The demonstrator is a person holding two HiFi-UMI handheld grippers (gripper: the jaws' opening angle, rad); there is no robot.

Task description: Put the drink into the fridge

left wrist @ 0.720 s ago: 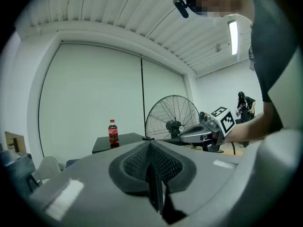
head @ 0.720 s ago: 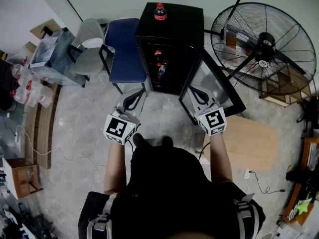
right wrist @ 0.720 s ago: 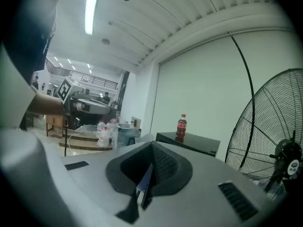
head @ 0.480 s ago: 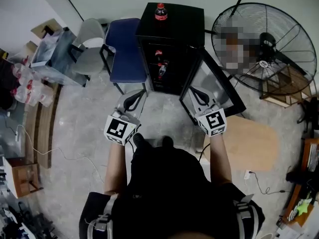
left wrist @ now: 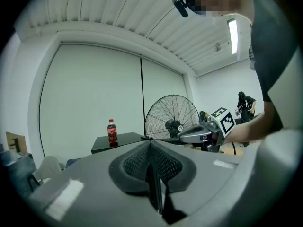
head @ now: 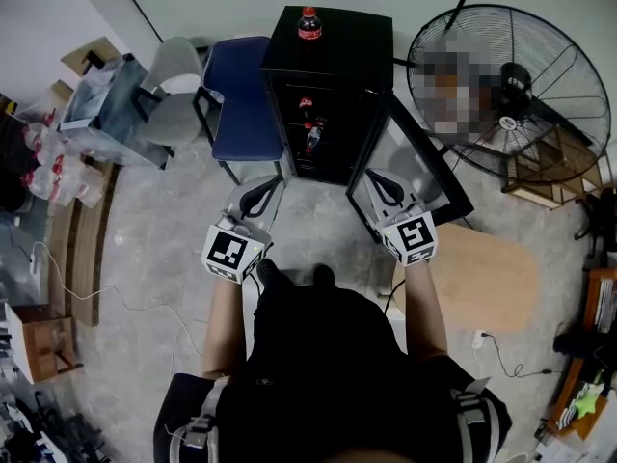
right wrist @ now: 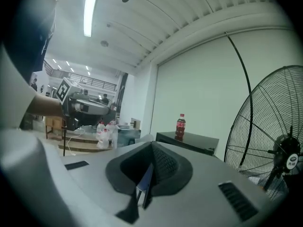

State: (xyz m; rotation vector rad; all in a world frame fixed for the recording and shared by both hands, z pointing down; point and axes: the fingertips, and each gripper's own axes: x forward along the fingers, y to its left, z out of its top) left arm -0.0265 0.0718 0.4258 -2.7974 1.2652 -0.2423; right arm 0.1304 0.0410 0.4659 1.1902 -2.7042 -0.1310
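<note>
No wording can be read anywhere. The red label on the dark plastic cola bottle (head: 309, 23) atop the black cabinet fridge (head: 352, 51) is too small to make out. So is the print on the round white sticker (right wrist: 289, 159) at the hub of the black metal floor fan (right wrist: 279, 143). The white marker cube (head: 232, 251) at the left and its twin (head: 412, 234) at the right bear only black square patterns.

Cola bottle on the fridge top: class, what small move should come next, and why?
Probably raise the right gripper toward the cola bottle, jaws opening. The bottle stands untouched on the fridge, whose door is already open; the left gripper and the right are both shut, empty, and short of it.
</note>
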